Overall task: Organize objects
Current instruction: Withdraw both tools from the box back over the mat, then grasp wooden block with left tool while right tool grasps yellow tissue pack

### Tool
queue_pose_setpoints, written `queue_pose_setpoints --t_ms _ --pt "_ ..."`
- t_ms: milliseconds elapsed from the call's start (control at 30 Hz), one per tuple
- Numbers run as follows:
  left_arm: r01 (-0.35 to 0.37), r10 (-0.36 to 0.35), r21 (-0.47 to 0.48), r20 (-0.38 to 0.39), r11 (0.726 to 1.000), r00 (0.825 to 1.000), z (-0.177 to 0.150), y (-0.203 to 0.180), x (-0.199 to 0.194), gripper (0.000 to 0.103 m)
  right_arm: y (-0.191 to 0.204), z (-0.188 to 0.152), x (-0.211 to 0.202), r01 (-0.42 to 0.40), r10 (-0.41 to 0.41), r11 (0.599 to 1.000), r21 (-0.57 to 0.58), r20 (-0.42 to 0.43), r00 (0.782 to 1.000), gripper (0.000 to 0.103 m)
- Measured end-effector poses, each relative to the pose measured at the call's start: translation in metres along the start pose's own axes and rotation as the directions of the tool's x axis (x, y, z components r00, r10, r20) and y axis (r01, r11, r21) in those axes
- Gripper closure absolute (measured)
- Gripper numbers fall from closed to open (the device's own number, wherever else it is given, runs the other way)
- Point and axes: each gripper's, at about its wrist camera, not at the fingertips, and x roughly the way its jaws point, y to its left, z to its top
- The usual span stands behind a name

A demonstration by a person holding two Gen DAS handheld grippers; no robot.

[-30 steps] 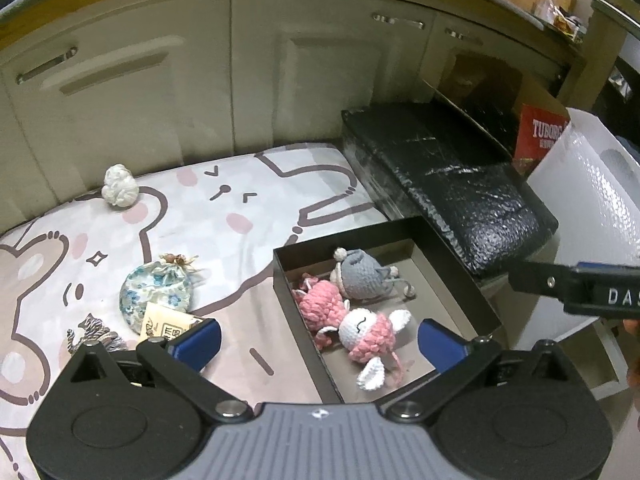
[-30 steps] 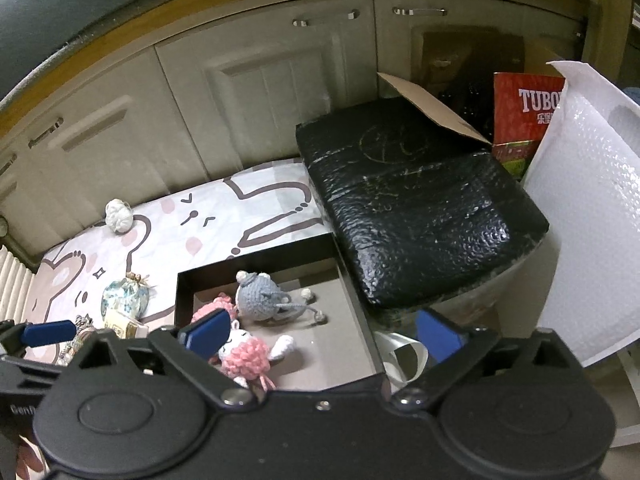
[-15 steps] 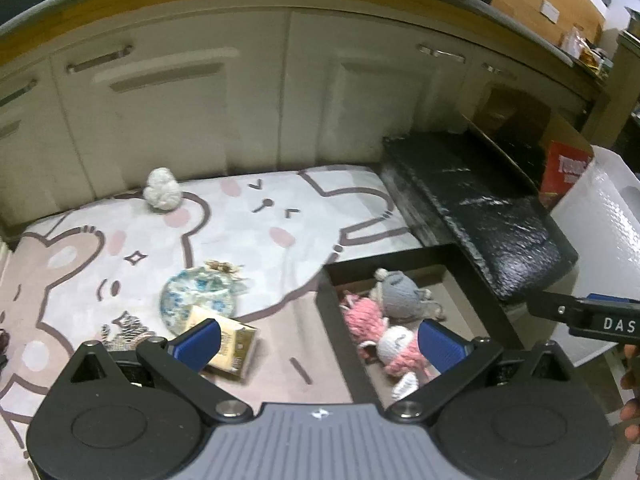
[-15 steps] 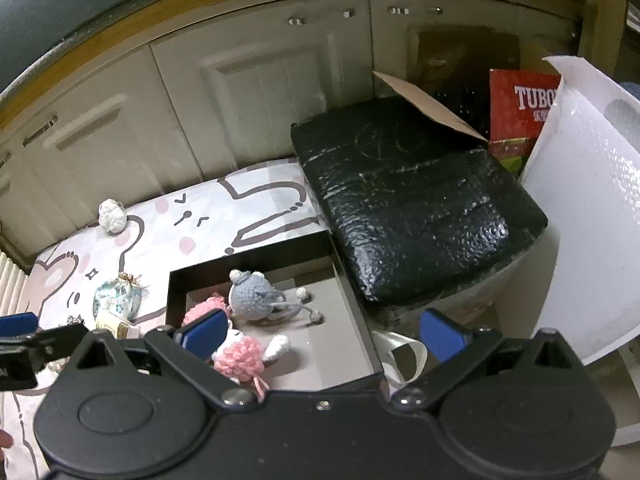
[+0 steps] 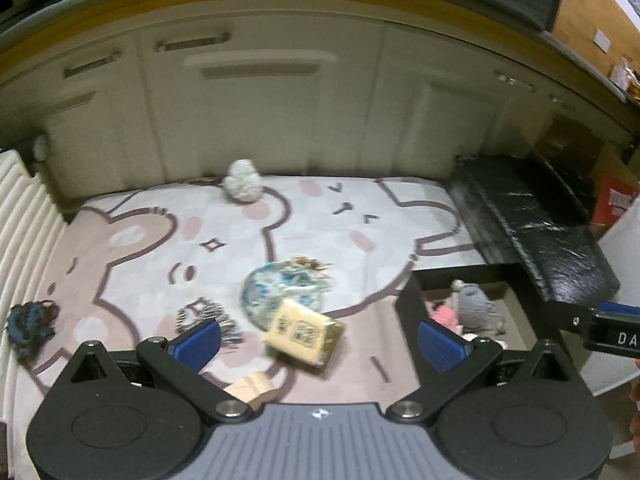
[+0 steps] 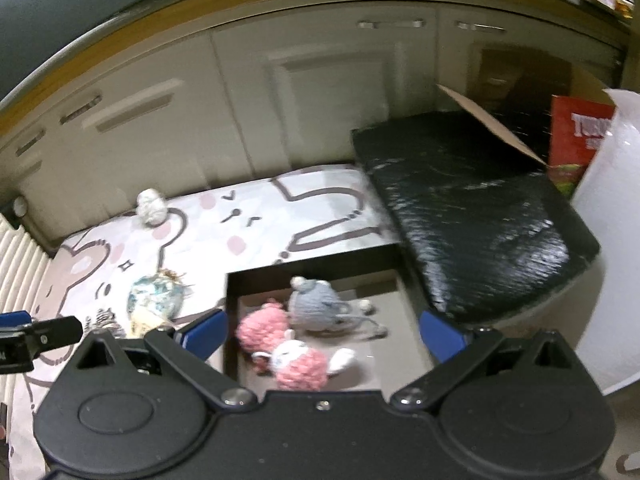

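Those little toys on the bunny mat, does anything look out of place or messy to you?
Yes. Three knitted toys sit in the dark box, but a blue floral pouch, a yellow packet lying tilted against it, a white ball and a dark blue tangle lie scattered on the mat.

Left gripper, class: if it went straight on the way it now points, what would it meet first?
Probably the yellowish printed packet, lying between the open left gripper fingers' line, partly on the round blue floral pouch on the cartoon mat. Depth is unclear in this blurred view.
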Motion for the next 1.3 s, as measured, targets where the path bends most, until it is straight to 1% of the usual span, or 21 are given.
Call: queue_pose_setpoints --t_ms 167,300,500,633,733,867,967,1067,1133,1167,1300 --pt "-0.049 0.049 -0.034 0.008 0.998 0.999 -0.002 0.027 -0.004 0.000 0.030 0.002 0.004 -0.036 0.036 0.998 -0.056 -0.003 0.999 0.000" --pt "-0.069 0.070 -0.067 0.014 0.995 0.997 -0.004 0.047 -0.008 0.000 0.052 0.004 0.005 -0.061 0.061 0.994 -0.094 -0.001 0.998 0.000" --pt "-0.082 0.085 -0.105 0.026 0.991 0.996 -0.007 0.073 -0.014 0.000 0.078 0.005 0.007 -0.092 0.093 0.988 -0.127 0.000 0.996 0.000" --pt "-0.075 0.080 -0.132 0.036 0.988 0.996 -0.010 0.087 -0.017 0.000 0.092 0.005 0.007 -0.099 0.104 0.985 -0.140 0.030 0.994 0.000" --pt "-0.084 0.091 -0.127 0.049 0.988 0.995 -0.012 0.092 -0.018 0.000 0.103 0.006 0.010 -0.117 0.122 0.982 -0.147 0.025 0.992 0.000" --pt "-0.103 0.109 -0.089 0.064 0.991 0.992 -0.015 0.093 -0.017 0.000 0.114 0.007 0.013 -0.138 0.143 0.978 -0.158 0.018 0.990 0.000" --pt "-0.094 0.098 -0.067 0.062 0.993 0.993 -0.017 0.095 -0.016 0.000 0.122 0.007 0.018 -0.151 0.153 0.976 -0.157 0.006 0.988 0.000" --pt "-0.059 0.063 -0.066 0.060 0.996 0.996 -0.019 0.097 -0.015 0.000 0.129 0.007 0.024 -0.151 0.153 0.975 -0.161 -0.002 0.988 0.000" --pt "-0.037 0.041 -0.065 0.060 0.997 0.997 -0.020 0.098 -0.014 0.001 0.132 0.009 0.030 -0.139 0.138 0.977 -0.163 -0.017 0.990 0.000" --pt "-0.031 0.034 -0.059 0.058 0.998 0.998 -0.020 0.098 -0.013 0.002 0.133 0.009 0.033 -0.140 0.138 0.976 -0.164 -0.026 0.990 0.000" --pt "-0.011 0.012 -0.030 0.028 0.999 1.000 -0.022 0.096 -0.005 0.014 0.134 0.013 0.048 -0.154 0.146 0.979 -0.133 -0.071 0.987 0.000"
